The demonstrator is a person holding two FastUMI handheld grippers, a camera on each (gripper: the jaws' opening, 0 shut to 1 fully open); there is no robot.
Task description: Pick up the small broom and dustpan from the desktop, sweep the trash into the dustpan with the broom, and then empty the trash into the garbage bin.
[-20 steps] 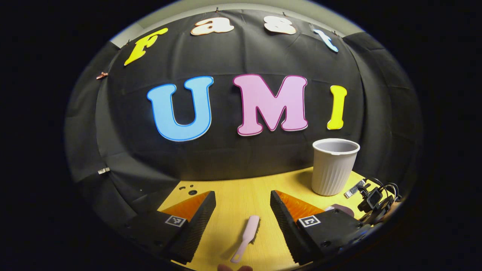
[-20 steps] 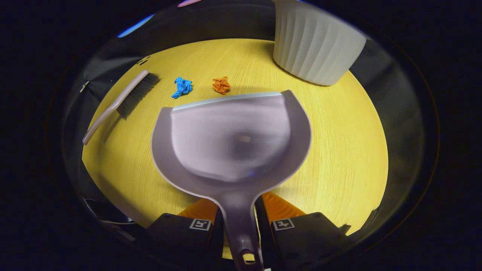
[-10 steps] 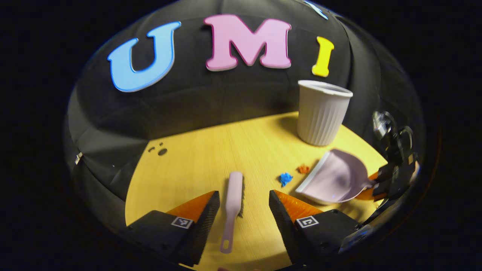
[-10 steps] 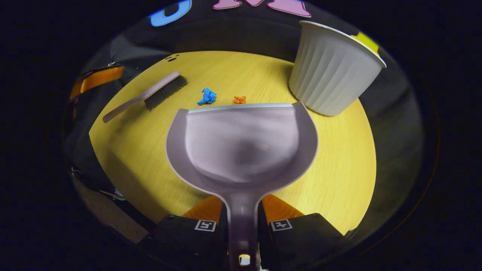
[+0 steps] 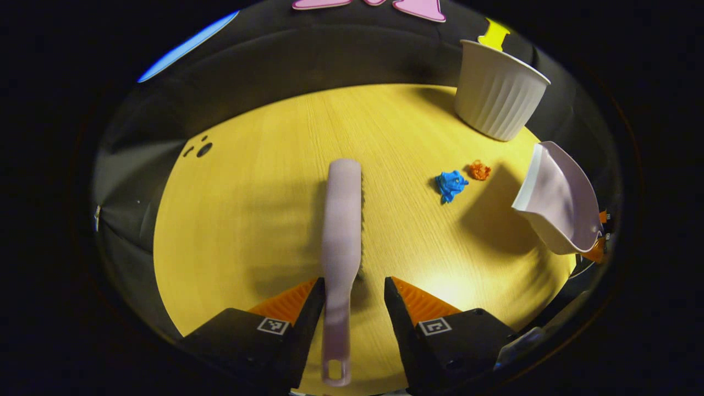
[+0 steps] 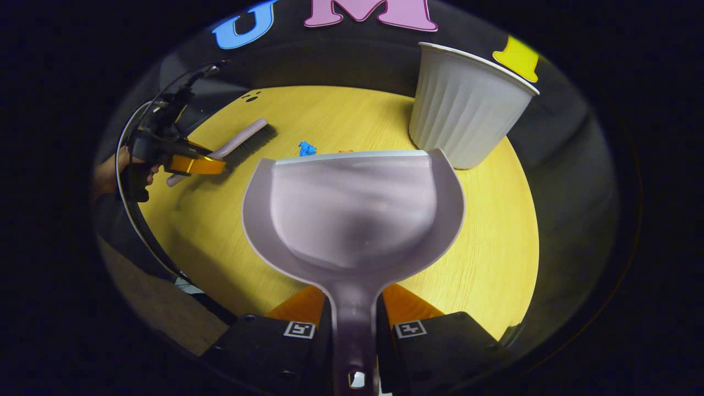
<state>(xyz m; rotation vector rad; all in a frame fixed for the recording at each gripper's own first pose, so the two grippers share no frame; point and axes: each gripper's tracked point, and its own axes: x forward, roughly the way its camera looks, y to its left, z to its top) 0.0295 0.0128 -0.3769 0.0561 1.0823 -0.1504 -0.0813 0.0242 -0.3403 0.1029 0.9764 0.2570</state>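
Your right gripper (image 6: 353, 322) is pinching the dustpan (image 6: 352, 212) by its handle neck, both fingers pressed on it; the pan hangs off the desktop (image 6: 495, 231), lip toward 12 o'clock. Your left gripper (image 5: 350, 294) is spread, fingers straddling the broom (image 5: 342, 220) handle; the near-side finger looks touching or nearly so, the other stands apart. The broom lies flat, head at 12, hanging hole at 6. Blue scrap (image 5: 451, 184) and orange scrap (image 5: 479, 170) sit together at 2 o'clock, the garbage bin (image 5: 498, 91) beyond them at 1. By the look of it, the broom is light, stiff, smooth plastic and may slip or roll. Take it mid-handle, just below the bristles, squarely. The scraps look featherlight: sweep gently.
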